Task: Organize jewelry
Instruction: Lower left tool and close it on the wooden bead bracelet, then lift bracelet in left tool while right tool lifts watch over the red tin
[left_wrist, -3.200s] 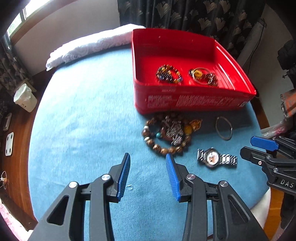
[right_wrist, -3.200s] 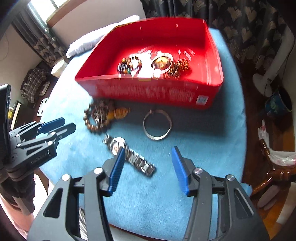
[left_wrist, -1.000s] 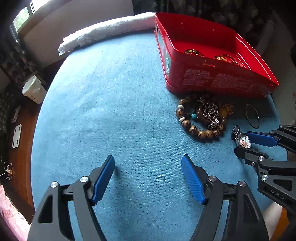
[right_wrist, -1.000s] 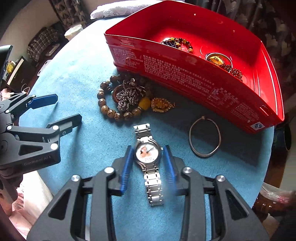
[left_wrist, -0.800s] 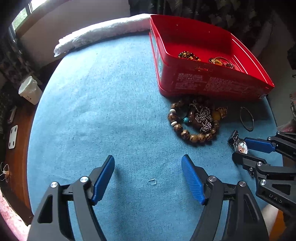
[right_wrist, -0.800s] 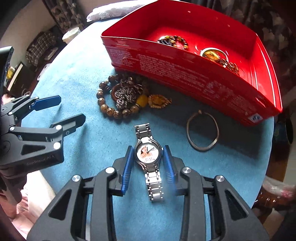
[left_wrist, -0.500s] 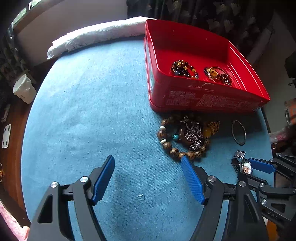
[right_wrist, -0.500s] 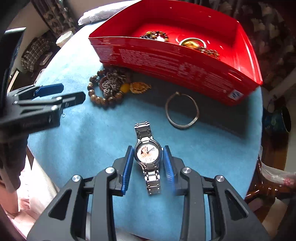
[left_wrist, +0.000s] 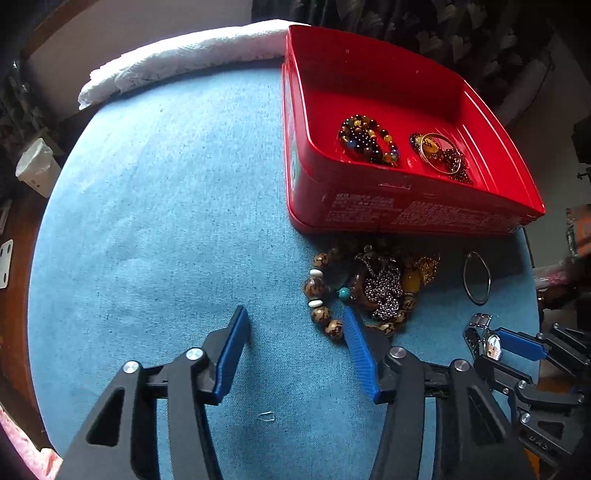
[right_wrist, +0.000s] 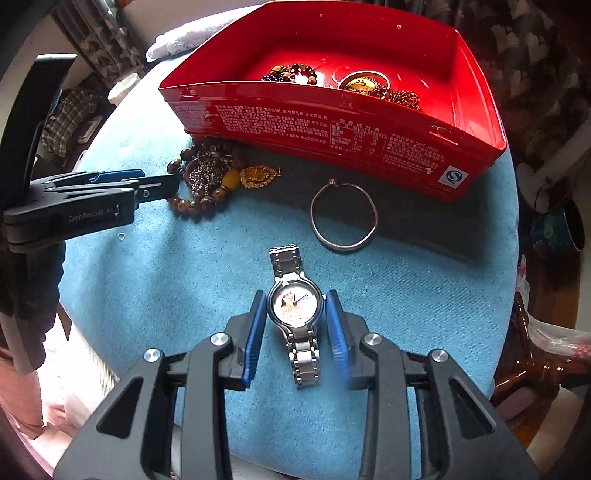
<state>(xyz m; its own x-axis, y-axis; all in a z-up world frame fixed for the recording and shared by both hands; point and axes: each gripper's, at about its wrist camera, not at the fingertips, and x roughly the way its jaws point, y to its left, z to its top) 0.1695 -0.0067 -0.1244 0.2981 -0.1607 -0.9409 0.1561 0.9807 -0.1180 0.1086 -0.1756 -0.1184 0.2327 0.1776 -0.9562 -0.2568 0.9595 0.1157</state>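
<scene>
My right gripper (right_wrist: 295, 300) is shut on a silver watch (right_wrist: 294, 304), its pads pressing the case from both sides above the blue cloth. The same watch (left_wrist: 487, 343) shows at the right edge of the left wrist view. My left gripper (left_wrist: 294, 321) is closing with only bare cloth between its jaws. Its right finger sits next to a pile of brown bead bracelets and pendants (left_wrist: 369, 288). A thin silver bangle (right_wrist: 343, 218) lies in front of the red tin (right_wrist: 332, 125). Inside the tin are a beaded bracelet (left_wrist: 369, 138) and a gold ring with beads (left_wrist: 439, 151).
The round table has a blue cloth (left_wrist: 166, 203). A rolled white towel (left_wrist: 184, 59) lies along its far edge. A tiny wire clip (left_wrist: 266, 415) lies between my left gripper's arms. A white bin (left_wrist: 37, 166) stands on the floor at left.
My left gripper's jaws have narrowed and it has drawn up beside the bead pile. The right gripper has kept the watch in its grip while shifting over the cloth.
</scene>
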